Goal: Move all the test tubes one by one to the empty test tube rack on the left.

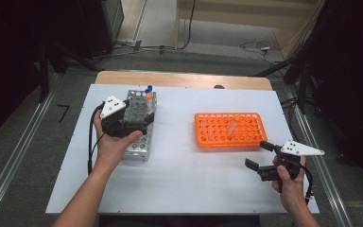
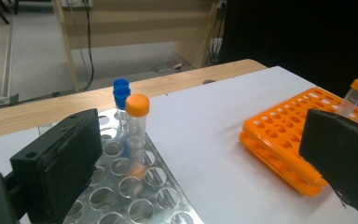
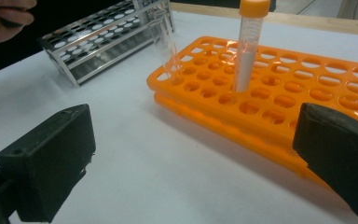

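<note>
Item: orange-capped tube (image 2: 136, 122), upright in the metal rack (image 2: 135, 191), just ahead of your left gripper (image 2: 200, 158) and between the lines of its fingers (image 2: 58, 163), touching neither. Those fingers stand wide apart with nothing in them. Two blue-capped tubes (image 2: 120, 95) stand just beyond it (same rack). Your right gripper (image 3: 191, 168) also has its fingers spread wide and empty over the white worktop (image 3: 135, 154); ahead of them the orange rack (image 3: 279, 88) holds another orange-capped tube (image 3: 247, 46).
</note>
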{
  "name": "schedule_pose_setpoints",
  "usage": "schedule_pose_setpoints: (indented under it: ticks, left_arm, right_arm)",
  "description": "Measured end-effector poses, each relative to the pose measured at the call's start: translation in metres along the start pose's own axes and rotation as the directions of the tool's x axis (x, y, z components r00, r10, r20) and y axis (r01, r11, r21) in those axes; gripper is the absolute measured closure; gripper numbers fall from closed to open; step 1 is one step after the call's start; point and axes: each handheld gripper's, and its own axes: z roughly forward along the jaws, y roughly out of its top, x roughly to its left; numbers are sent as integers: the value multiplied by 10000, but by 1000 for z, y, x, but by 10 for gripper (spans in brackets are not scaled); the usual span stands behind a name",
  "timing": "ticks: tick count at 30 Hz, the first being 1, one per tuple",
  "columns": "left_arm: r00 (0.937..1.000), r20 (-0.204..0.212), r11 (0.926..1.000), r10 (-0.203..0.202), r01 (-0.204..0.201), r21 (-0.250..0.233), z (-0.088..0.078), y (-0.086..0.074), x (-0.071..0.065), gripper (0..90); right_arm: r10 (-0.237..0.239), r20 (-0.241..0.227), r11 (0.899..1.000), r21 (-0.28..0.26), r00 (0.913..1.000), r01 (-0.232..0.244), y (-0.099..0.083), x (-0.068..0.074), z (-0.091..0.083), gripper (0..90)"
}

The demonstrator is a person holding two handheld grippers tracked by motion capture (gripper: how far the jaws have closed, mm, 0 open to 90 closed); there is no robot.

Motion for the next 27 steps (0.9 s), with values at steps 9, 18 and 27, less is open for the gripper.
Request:
schedule_pose_setpoints:
  ticks: [9,18,27]
  left_arm:
    - [9984,530,9998,171,-164,-137,-20,-12,-21,0]
    - [9962,859,9999,159,-155,-48,-34,-24,-37,0]
    - [9937,1074,9993,322,-342,172,-39,-37,-47,0]
  right_arm:
    - [73,134,9999,-118,9999,-72,17,-1,16,0]
    - [356,168,9993,-150,9992,-353,28,-9,40,15]
    - [551,550,9983,147,9970,-560,31,-20,66,96]
